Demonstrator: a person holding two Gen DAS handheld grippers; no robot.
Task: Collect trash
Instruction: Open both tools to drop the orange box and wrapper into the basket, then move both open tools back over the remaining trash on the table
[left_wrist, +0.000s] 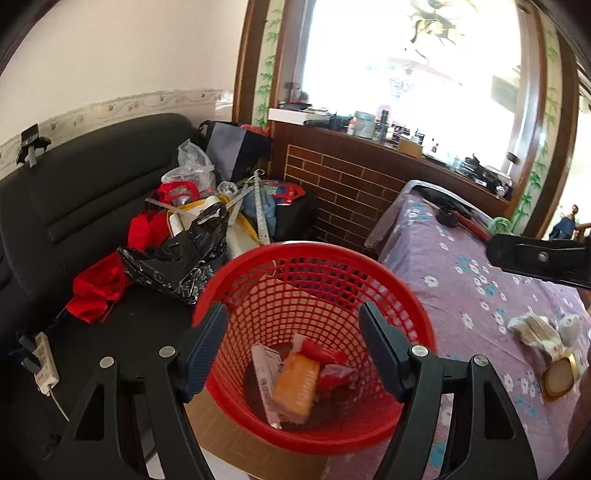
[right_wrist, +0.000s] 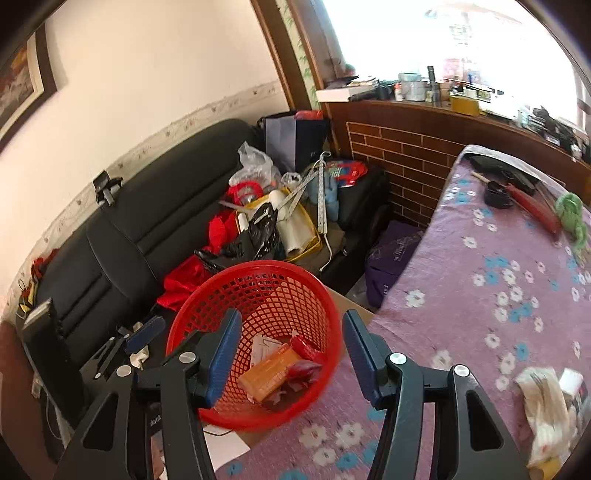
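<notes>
A red mesh basket (left_wrist: 266, 258) stands on a cardboard box beside the table, and shows in the right wrist view (right_wrist: 207, 291) too. Inside lie an orange packet (left_wrist: 297, 384), a white wrapper (left_wrist: 264, 369) and red wrappers (left_wrist: 321, 352). My left gripper (left_wrist: 293, 326) is open and empty above the basket. My right gripper (right_wrist: 291, 332) is open and empty over the basket's right rim. Crumpled white trash (right_wrist: 543, 398) lies on the flowered purple tablecloth (right_wrist: 480, 258) at the right; it also shows in the left wrist view (left_wrist: 535, 328), next to a gold lid (left_wrist: 559, 380).
A black sofa (left_wrist: 74, 192) at the left carries a black plastic bag (left_wrist: 177, 258), red cloth (left_wrist: 96, 288), bags and metal rulers. A power strip (left_wrist: 42, 362) lies on its seat. A brick-pattern wall (left_wrist: 347, 184) stands behind. A red tool (right_wrist: 532, 208) lies at the table's far end.
</notes>
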